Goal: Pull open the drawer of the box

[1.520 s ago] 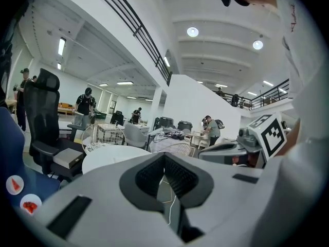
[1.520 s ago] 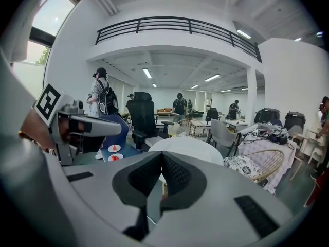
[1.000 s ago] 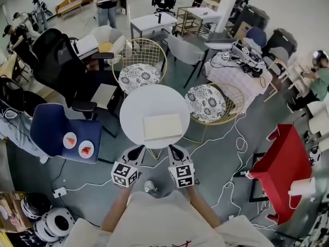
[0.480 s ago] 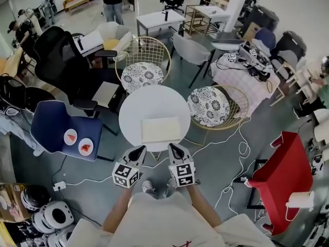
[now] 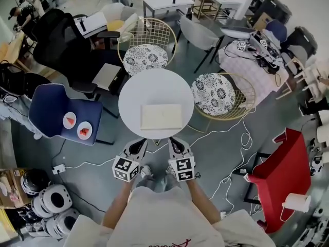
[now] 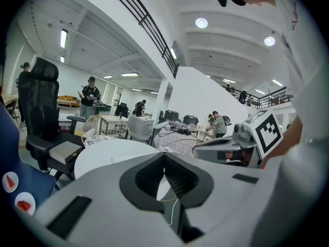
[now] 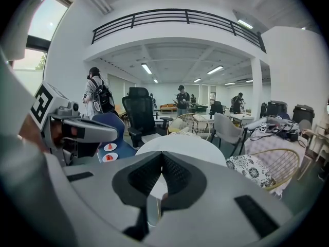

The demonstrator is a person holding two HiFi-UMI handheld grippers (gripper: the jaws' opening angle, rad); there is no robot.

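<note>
Both grippers now sit a little higher in the head view than a second ago, the round white table (image 5: 128, 94) has slid up the frame with them, and the person's shoes (image 5: 146, 171) now show on the grey floor between the two marker cubes. The left gripper (image 5: 140, 143) and right gripper (image 5: 174, 142) point side by side at the table's near edge, just short of it and apart from each other. In the left gripper view its jaws are clenched tip to tip with nothing between them, and the right gripper view shows the same. The box (image 5: 161, 116) lies flat on the near half of the tabletop, a pale cream slab, well clear of both tools. From above its drawer front cannot be made out, perhaps because it faces sideways. A navy chair (image 5: 51, 112) stands left of the table.
</note>
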